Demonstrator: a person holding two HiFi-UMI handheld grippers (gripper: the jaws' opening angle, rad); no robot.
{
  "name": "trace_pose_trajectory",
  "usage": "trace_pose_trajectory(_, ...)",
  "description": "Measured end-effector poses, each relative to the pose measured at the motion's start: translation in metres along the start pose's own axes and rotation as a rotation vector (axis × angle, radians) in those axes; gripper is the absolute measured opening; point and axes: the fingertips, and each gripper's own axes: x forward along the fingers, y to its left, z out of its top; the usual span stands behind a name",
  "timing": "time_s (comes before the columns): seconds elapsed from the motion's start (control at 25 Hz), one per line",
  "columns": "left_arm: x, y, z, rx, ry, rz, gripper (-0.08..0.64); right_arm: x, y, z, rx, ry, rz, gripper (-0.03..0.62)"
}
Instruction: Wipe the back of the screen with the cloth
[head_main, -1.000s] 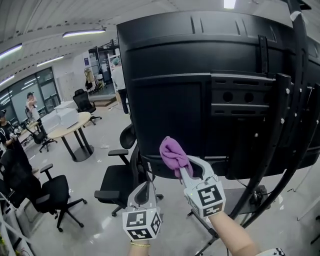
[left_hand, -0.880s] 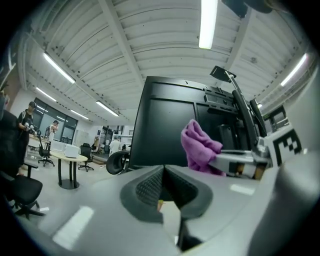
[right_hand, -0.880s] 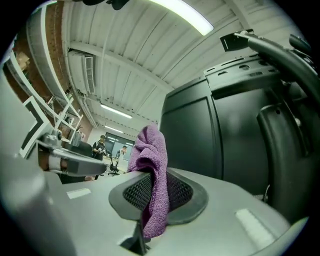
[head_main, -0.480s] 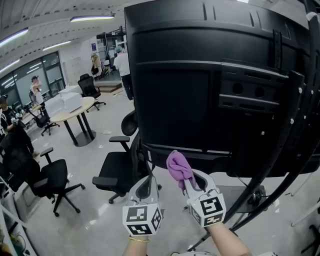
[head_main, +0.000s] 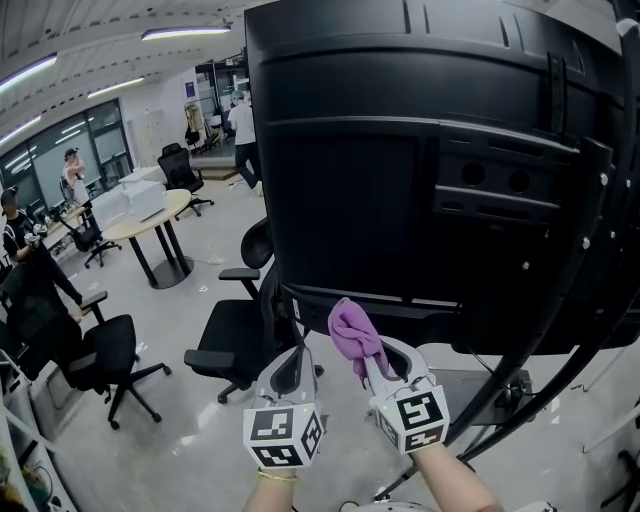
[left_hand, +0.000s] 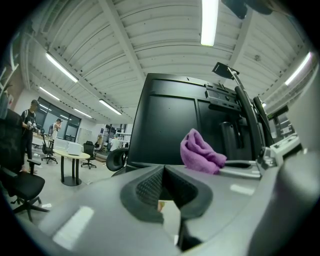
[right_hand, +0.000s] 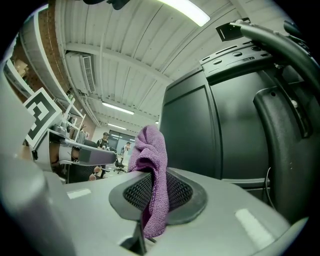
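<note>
The purple cloth sits bunched at the lower edge of the screen, against its black back; we cannot tell whether it touches. Our right gripper pinches it tight. Our left gripper hangs beside it, jaws together on nothing.

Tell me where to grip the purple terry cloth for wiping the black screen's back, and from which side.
Grip the purple terry cloth by its lower tail, coming from below, as the right gripper does now. Its jaws are shut on that tail. The bunched top stands clear above them, next to the black screen's back, so it is free to wipe.
</note>
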Motion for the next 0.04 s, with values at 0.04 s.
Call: trace_pose_trajectory(0.04, 0.0011, -0.0005, 0.0001, -0.001, -0.001, 0.0, 0.008, 0.0002, -0.0007, 0.0003, -0.001, -0.001, 0.0, 0.049)
